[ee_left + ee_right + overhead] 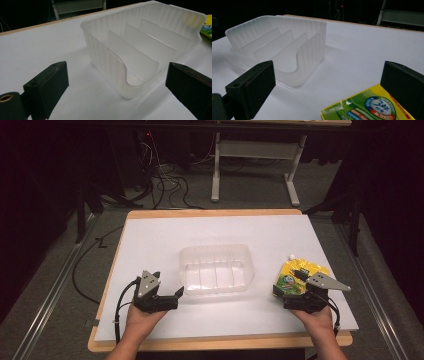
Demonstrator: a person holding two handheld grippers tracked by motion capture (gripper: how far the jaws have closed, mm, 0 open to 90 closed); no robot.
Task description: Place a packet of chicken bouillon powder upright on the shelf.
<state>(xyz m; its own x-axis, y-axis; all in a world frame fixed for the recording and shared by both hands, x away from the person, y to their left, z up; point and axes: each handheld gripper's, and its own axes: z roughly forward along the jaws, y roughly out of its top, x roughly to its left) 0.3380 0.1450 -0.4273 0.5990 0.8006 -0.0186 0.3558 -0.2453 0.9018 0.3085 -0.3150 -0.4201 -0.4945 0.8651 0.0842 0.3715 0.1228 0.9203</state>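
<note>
White sheeting covers your table (150,235). Your yellow-green pouch (367,107) lies flat just ahead of the right gripper (291,296), between its wide-spread jaws, long axis running away from you. Left of it stands the clear divided bin (216,269). Your left gripper (162,298), jaws wide and empty, sits by the bin's near-left corner.
</note>
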